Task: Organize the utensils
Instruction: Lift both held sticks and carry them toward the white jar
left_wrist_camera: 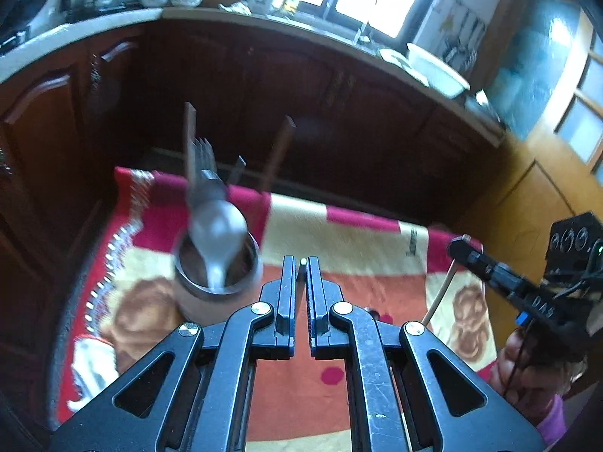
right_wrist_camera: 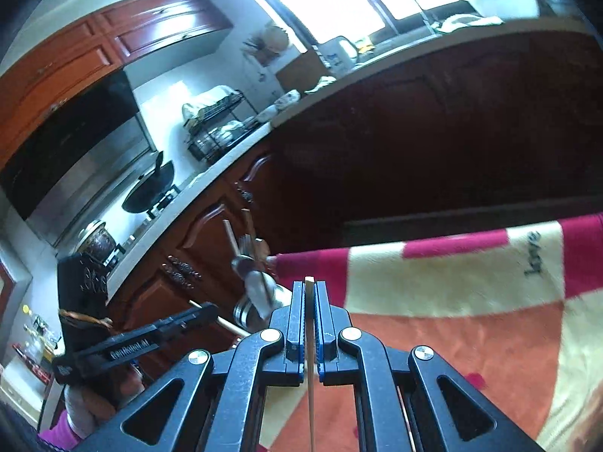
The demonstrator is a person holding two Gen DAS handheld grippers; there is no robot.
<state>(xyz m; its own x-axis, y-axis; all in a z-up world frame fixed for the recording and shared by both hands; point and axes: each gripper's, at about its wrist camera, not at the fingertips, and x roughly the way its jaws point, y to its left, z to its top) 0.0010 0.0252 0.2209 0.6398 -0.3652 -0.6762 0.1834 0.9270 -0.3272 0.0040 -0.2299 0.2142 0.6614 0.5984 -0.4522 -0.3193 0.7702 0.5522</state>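
Motion blur softens the steel cup (left_wrist_camera: 218, 282) and the spoon (left_wrist_camera: 216, 237), fork (left_wrist_camera: 201, 158) and dark sticks (left_wrist_camera: 280, 150) standing in it on the patterned cloth (left_wrist_camera: 358, 237) over the bench. The left gripper (left_wrist_camera: 302, 275) is clamped on a thin pale stick (left_wrist_camera: 303, 262), probably a chopstick, seen only end-on. The right gripper (right_wrist_camera: 309, 293) pinches a similar light wooden chopstick (right_wrist_camera: 311, 395), its lower end cut off by the frame.
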